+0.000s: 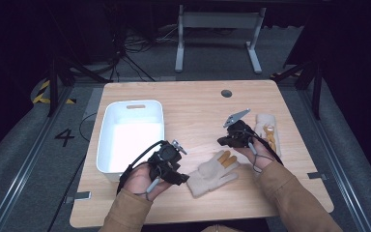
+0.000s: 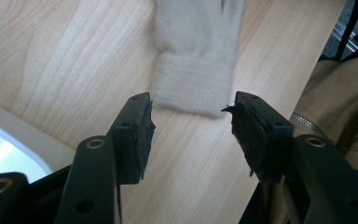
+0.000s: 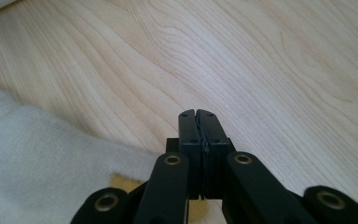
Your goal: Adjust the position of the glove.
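**Lining up on the glove cuff**

My left gripper point(image 2: 191, 126) stood released, jaws astride but short of the near glove's point(image 1: 214, 173) cuff at the table's point(image 1: 193, 104) front. My right gripper point(image 3: 198, 122) was clenched empty. I judged a slow, square advance best.

A white bin point(image 1: 131, 136) sits on the wooden table point(image 1: 193, 104).

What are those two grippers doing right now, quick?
Left gripper: open, holding nothing, aimed at the cuff of the glove.
Right gripper: closed, nothing between its jaws.
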The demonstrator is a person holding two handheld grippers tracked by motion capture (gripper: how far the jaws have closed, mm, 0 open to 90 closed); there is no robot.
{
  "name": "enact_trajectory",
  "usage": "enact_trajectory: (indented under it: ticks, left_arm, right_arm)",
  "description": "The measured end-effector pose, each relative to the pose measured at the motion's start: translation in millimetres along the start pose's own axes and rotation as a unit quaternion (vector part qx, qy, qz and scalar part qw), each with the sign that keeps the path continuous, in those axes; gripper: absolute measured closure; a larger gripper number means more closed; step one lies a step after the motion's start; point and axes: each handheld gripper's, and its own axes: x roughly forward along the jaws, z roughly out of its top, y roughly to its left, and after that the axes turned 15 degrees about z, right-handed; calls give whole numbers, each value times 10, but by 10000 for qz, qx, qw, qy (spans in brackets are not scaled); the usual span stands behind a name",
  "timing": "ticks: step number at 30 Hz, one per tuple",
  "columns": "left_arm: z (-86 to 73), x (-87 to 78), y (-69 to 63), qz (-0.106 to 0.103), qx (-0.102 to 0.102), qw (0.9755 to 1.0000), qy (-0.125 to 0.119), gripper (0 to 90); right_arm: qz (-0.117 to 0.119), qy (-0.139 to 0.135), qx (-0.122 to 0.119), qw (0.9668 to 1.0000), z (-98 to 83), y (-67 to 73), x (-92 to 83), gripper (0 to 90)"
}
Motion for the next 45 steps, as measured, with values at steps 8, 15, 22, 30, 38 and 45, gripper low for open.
enact_trajectory:
  ticks: [8,15,22,30,38,45]
  left_arm:
    - [-16,-9,-46,48,11,10000,46,459]
    - [-4,4,-70,39,77,9999,93,453]
    - [1,8,-67,62,61,9999,68,450]
    - [82,51,-72,35,184,9998,66,442]
    - [206,102,-99,-10,365,9993,11,441]
    - [330,167,-102,-106,445,9989,17,446]
  right_arm:
    - [51,324,-96,9994,34,15,195,894]
    - [53,532,-111,9985,13,10,309,894]
    - [88,626,-118,9979,2,17,336,894]
    - [80,710,-39,9974,-69,35,270,894]
    - [92,761,28,9971,-196,79,173,895]
    - [144,885,24,9960,-345,154,78,895]
